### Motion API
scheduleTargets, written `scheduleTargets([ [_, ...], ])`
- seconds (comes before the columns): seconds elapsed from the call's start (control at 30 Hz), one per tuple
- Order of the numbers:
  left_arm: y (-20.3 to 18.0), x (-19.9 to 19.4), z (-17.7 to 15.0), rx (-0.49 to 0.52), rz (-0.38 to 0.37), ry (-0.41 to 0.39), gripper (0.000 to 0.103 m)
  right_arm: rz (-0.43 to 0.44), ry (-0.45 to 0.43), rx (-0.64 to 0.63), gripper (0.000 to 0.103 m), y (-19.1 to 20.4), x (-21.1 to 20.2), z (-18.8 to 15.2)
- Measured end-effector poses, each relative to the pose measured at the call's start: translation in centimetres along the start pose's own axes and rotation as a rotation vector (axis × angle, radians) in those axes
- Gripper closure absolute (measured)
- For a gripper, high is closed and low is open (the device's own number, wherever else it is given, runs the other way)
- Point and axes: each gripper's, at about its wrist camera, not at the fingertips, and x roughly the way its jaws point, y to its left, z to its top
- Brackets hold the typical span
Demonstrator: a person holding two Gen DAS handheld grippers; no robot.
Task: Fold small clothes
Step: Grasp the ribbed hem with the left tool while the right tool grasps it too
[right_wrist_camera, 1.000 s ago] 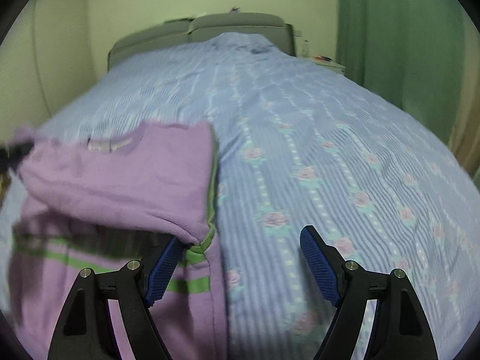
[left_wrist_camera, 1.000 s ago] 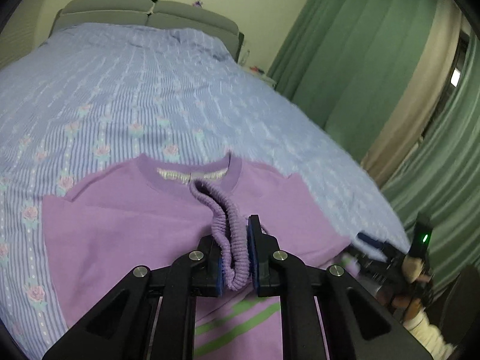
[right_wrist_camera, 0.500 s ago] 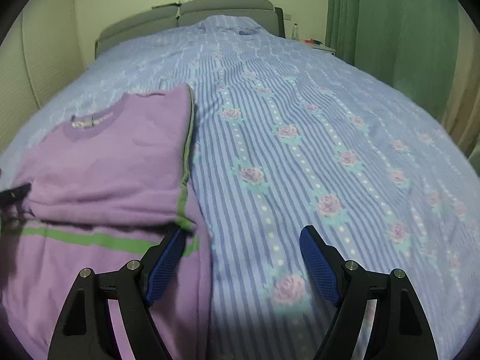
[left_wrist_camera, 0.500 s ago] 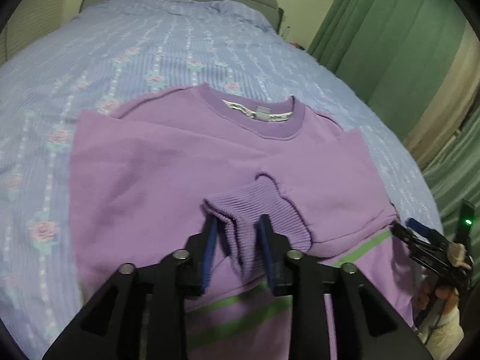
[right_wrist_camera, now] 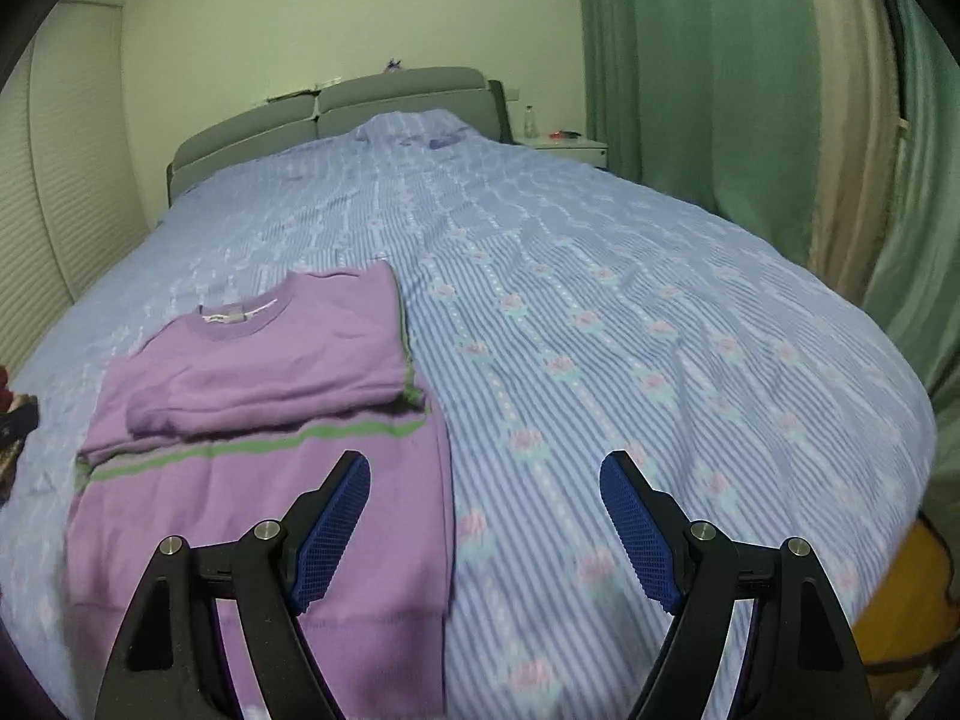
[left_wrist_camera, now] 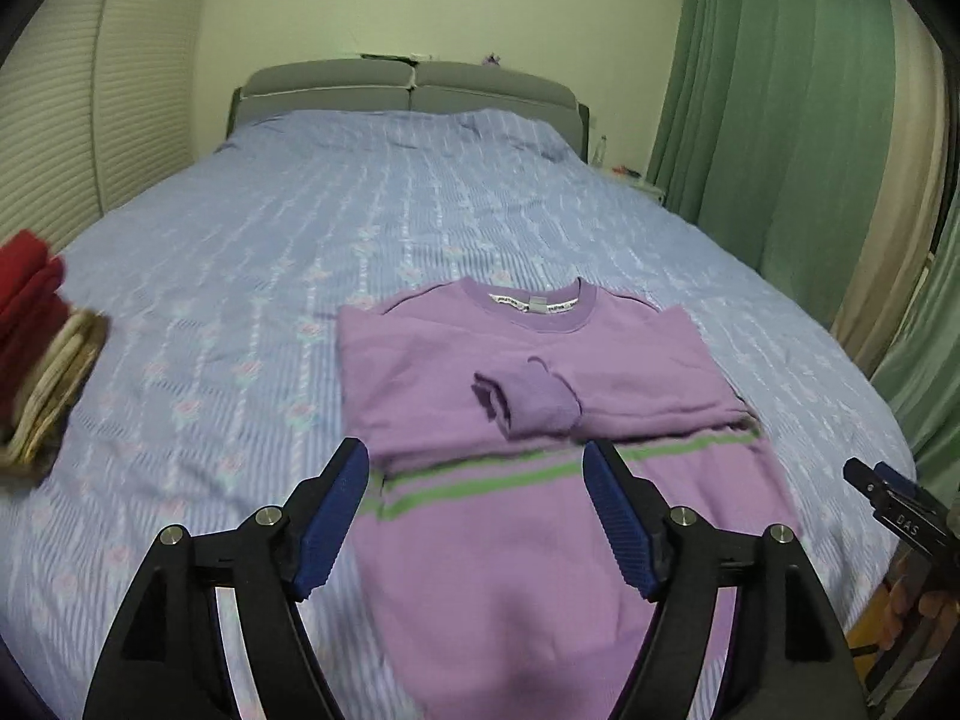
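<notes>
Purple sweatshirt [left_wrist_camera: 540,396] lies on the bed [left_wrist_camera: 240,252], sleeves folded inward, hem cut off at 6 o'clock. Left hand-held gripper [left_wrist_camera: 474,516] opening, empty; right hand-held gripper [right_wrist_camera: 483,528] spread, empty. Folded pile [left_wrist_camera: 36,348] at 9 o'clock blurred.

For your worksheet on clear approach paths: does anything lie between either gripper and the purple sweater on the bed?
Nothing visible does. The left gripper and right gripper, both empty, face the purple sweater directly.

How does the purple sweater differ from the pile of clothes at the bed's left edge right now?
The purple sweater lies spread on the bed, sleeves folded across its chest; the pile is a compact stack. The sweater is purple with green stripes; the pile is red on top, beige beneath. Both rest on the blue bedspread.
</notes>
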Motion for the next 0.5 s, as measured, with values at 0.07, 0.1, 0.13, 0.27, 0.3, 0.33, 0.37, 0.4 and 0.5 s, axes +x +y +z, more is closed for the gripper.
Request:
scheduleTargets([
  [0.07,0.4,-1.1,-1.2,-0.020,-0.005,0.009,0.029,0.013,-0.005,0.023,0.024,-0.3,-0.8,-0.9],
  [0.1,0.6,-1.6,-2.0,-0.028,-0.010,0.018,0.029,0.015,-0.001,0.037,0.024,-0.5,-1.1,-1.4],
  [0.13,0.6,-1.9,-2.6,-0.031,-0.013,0.027,0.029,0.023,0.003,0.051,0.024,-0.5,-1.3,-1.7],
  [0.27,0.8,-2.6,-5.5,-0.049,-0.006,0.051,0.030,0.052,0.013,0.076,0.024,-0.4,-1.8,-3.0],
  [0.3,0.9,-2.6,-6.0,-0.056,-0.010,0.063,0.029,0.055,0.012,0.071,0.024,-0.3,-2.0,-3.3],
  [0.33,1.0,-2.5,-6.8,-0.064,-0.020,0.079,0.030,0.062,0.013,0.069,0.024,-0.2,-2.0,-3.5],
  [0.37,1.0,-2.3,-7.4,-0.067,-0.027,0.089,0.030,0.072,0.012,0.069,0.025,-0.1,-2.2,-3.9],
  [0.4,1.0,-2.2,-8.0,-0.071,-0.028,0.102,0.030,0.080,0.013,0.071,0.025,-0.1,-2.2,-4.2],
  [0.5,1.4,-1.4,-9.5,-0.110,-0.055,0.140,0.030,0.102,0.031,0.098,0.028,-0.4,-1.8,-5.2],
])
